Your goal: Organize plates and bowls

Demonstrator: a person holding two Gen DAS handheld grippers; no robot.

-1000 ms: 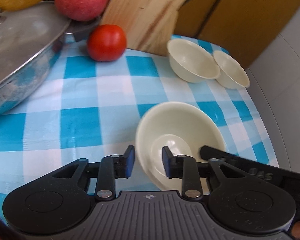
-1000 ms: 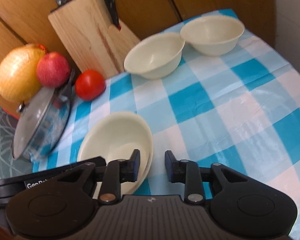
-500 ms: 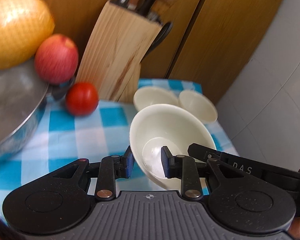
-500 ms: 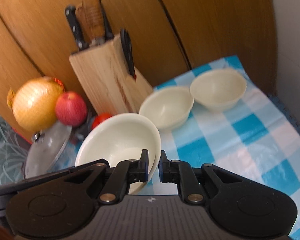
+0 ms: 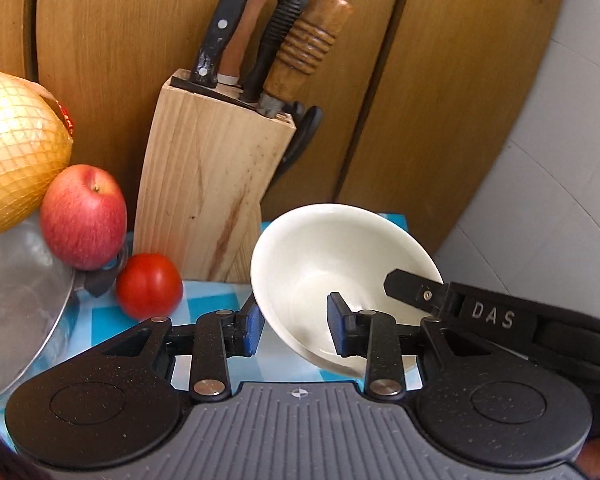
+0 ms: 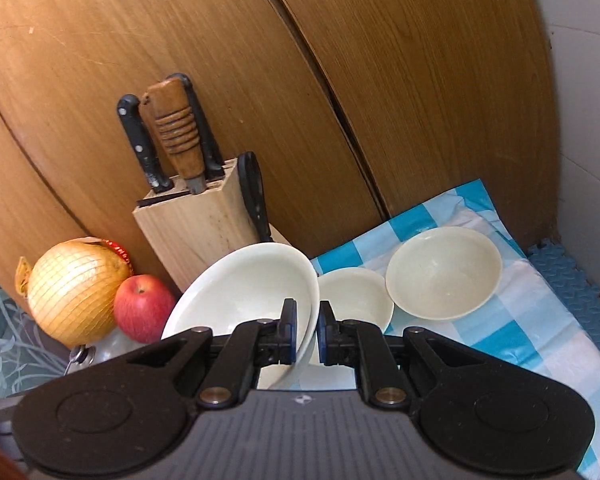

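My right gripper is shut on the rim of a large cream bowl and holds it tilted in the air. The same bowl fills the left wrist view, with the right gripper's finger over its right rim. My left gripper is open; its fingers straddle the bowl's near rim without pinching it. Two smaller cream bowls, one beside the other, sit on the blue checked cloth at the back right.
A wooden knife block with several knives stands against the wooden wall. A tomato, an apple, a netted pomelo and a lidded steel pan are at the left. A white tiled wall is at the right.
The right gripper closed on the large bowl's rim and lifted it off the cloth, tilting it. Both grippers rose with it; the view now faces the knife block and wall.
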